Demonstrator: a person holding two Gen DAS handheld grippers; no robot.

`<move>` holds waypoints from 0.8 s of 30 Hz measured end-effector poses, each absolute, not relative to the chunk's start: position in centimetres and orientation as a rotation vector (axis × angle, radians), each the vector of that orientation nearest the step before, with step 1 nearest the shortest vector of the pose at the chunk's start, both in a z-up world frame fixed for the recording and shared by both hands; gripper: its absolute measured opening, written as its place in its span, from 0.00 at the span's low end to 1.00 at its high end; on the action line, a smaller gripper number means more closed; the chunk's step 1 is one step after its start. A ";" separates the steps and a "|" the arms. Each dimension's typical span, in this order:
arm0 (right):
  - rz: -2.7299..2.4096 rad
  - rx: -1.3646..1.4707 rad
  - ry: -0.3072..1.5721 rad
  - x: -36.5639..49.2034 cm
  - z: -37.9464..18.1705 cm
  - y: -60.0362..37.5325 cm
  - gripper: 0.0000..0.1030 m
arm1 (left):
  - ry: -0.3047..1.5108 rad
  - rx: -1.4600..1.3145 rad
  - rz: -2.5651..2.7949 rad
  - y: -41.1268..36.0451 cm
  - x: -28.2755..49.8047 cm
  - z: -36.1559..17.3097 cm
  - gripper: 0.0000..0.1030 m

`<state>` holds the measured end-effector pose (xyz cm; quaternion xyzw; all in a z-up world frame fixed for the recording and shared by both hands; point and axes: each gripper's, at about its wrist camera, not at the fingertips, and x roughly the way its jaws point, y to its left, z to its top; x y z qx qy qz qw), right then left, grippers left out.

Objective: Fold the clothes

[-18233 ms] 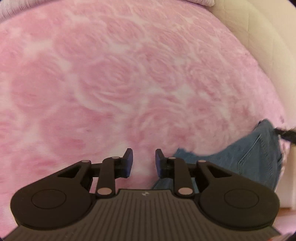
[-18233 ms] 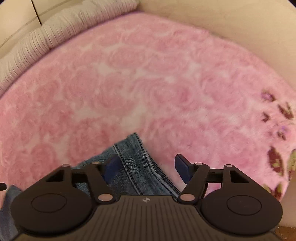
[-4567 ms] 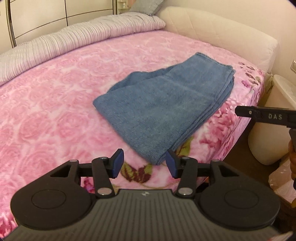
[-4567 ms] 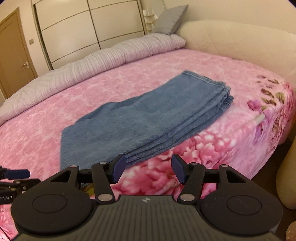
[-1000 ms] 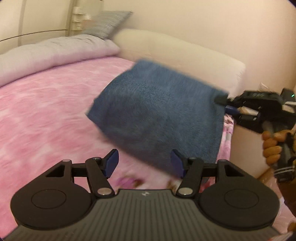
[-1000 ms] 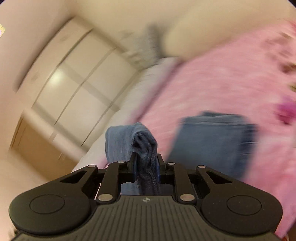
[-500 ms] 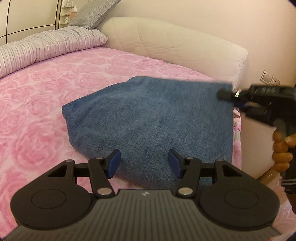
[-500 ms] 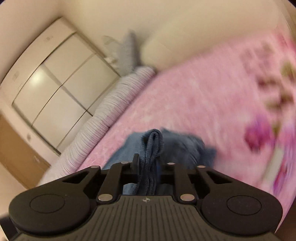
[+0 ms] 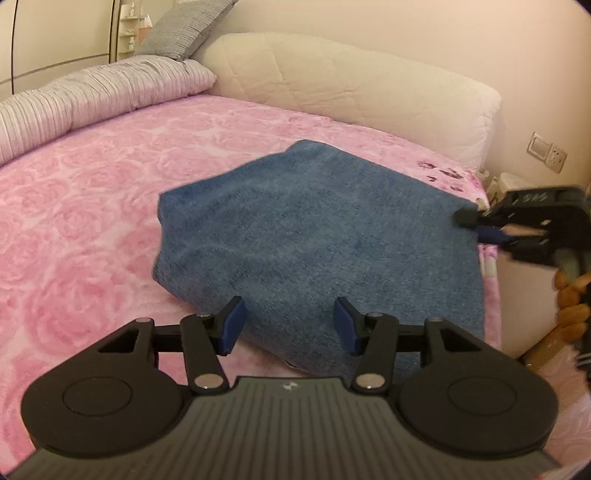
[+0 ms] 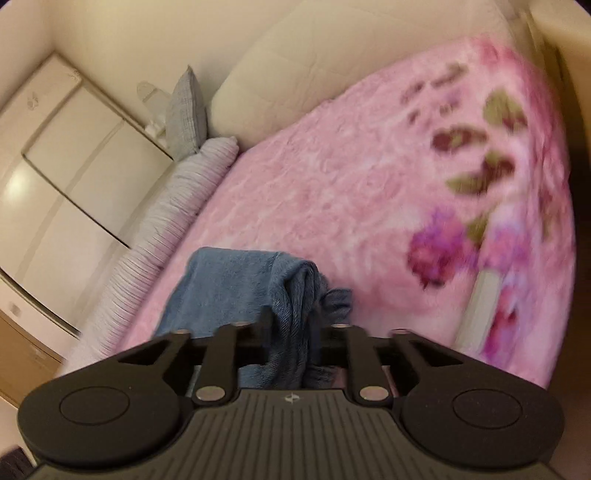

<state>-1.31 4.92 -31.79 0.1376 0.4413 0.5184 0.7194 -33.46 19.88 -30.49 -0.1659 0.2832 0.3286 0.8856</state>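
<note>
Lowered onto the bed, jeans (image 10: 291,291) sit between the opening right gripper (image 10: 291,332).

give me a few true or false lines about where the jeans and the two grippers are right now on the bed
1. The folded jeans lie on the pink blanket. True.
2. The left gripper is clamped on the jeans. False: its fingers stand apart with nothing pinched, and its jaws are closing.
3. A bunched edge of the denim sits between the fingers of the right gripper. True; its jaws are opening.
4. The jeans rest on top of the grey cushion. False: the cushion is far back by the headboard, apart from the jeans.
5. The blanket is plain white. False: it is pink with a rose pattern.
</note>
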 end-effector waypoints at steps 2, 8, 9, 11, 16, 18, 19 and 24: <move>1.114 0.231 0.846 -2.2 -30.0 4.3 0.43 | 0.588 -0.332 0.696 20.0 -33.5 -30.4 0.45; 1.109 -0.001 0.689 -4.0 -29.5 6.3 0.27 | 0.618 -0.340 0.698 21.3 -32.1 -31.0 0.45; 1.097 -0.036 0.693 -4.0 -30.1 7.0 0.24 | 0.628 -0.335 0.698 21.6 -31.7 -31.1 0.45; 1.074 -0.063 0.719 -3.5 -31.7 8.1 0.22 | 0.655 -0.313 0.703 21.7 -31.0 -30.9 0.46; 1.063 -0.035 0.722 -4.3 -30.8 6.7 0.29 | 0.713 -0.256 0.731 20.9 -30.1 -29.9 0.43; 1.054 -0.034 0.718 -4.9 -29.8 5.8 0.37 | 0.723 -0.257 0.742 20.4 -30.4 -29.5 0.43; 1.064 -0.029 0.712 -5.4 -29.2 5.4 0.37 | 0.727 -0.255 0.742 20.2 -30.4 -29.4 0.43; 1.185 -0.096 0.710 -9.6 -28.4 3.8 0.37 | 0.744 -0.245 0.744 18.8 -30.9 -28.7 0.43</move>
